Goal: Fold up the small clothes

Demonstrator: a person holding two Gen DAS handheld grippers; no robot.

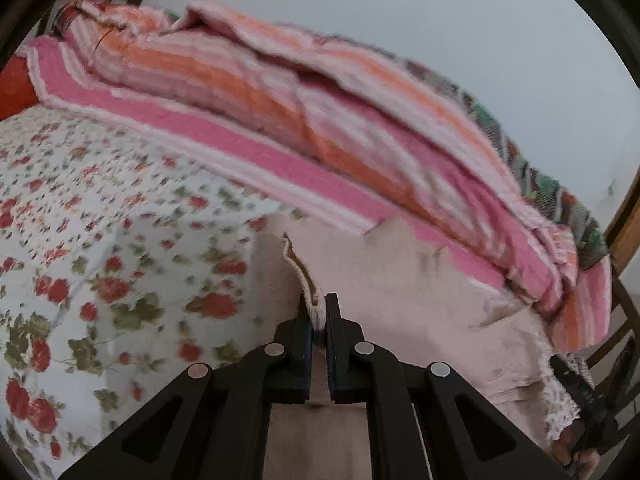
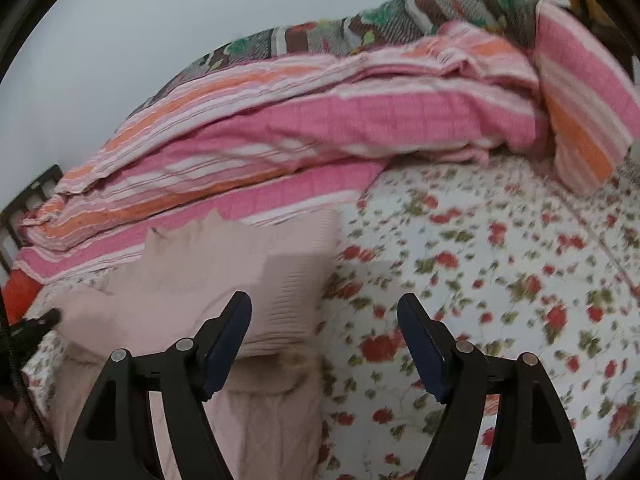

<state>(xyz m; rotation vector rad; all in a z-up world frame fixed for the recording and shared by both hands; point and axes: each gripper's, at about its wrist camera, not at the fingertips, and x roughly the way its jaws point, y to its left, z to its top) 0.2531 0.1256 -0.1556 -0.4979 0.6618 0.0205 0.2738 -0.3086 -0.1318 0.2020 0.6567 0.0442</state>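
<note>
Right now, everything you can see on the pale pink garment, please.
The pale pink garment is a soft knit, ribbed at its hem, lying partly folded on the floral bedsheet. Its far edge meets the striped pink blanket. The left tongs are shut on a cream ribbed edge, lifting it into a ridge. The right tongs are open over its other edge, and none of it lies between them.

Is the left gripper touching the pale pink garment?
Touching. The left wrist view shows the left gripper shut on a ribbed edge of the pale pink garment, pinched between its fingers.
</note>
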